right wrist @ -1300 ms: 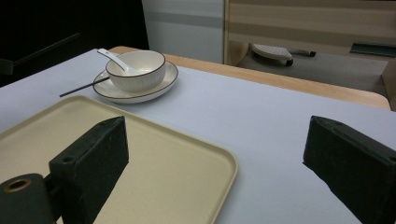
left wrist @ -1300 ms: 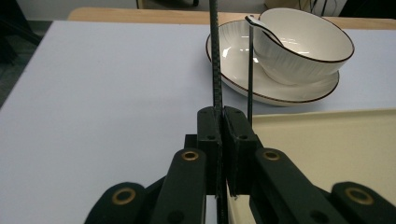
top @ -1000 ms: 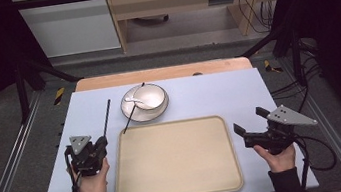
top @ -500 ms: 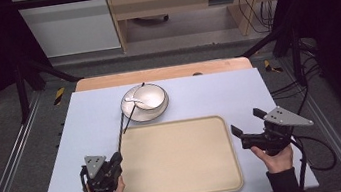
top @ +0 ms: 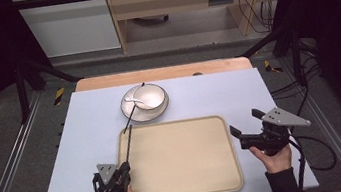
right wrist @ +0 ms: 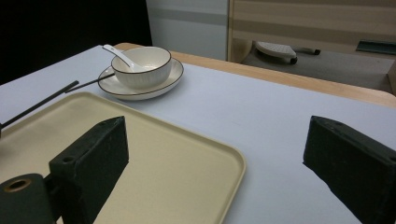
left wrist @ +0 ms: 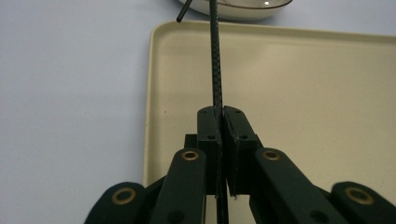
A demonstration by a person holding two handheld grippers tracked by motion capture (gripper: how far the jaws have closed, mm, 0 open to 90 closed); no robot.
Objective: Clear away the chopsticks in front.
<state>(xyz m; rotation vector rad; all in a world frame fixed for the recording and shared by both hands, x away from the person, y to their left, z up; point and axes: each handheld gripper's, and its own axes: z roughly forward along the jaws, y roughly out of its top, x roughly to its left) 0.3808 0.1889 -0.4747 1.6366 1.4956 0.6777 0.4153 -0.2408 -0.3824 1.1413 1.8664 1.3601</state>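
My left gripper (top: 123,170) is at the front left corner of the beige tray (top: 186,184), shut on a black chopstick (top: 128,142) that points away along the tray's left rim. In the left gripper view, the jaws (left wrist: 223,114) pinch the chopstick (left wrist: 216,60) over the tray (left wrist: 303,93). A second chopstick (top: 134,106) leans on the plate (top: 161,113) under a white bowl (top: 148,98) holding a spoon (top: 131,100). My right gripper (top: 245,121) is open beside the tray's right edge, with nothing between its jaws (right wrist: 219,135).
The bowl (right wrist: 142,63) and plate (right wrist: 163,81) stand just behind the tray (right wrist: 154,154) on the pale blue table (top: 219,94). A wooden strip (top: 163,73) runs along the far edge. Cables (top: 317,148) trail off to the right.
My left gripper has pulled toward the near edge and slightly right, carrying the chopstick from left of the tray to its front left corner. The right gripper barely shifted.
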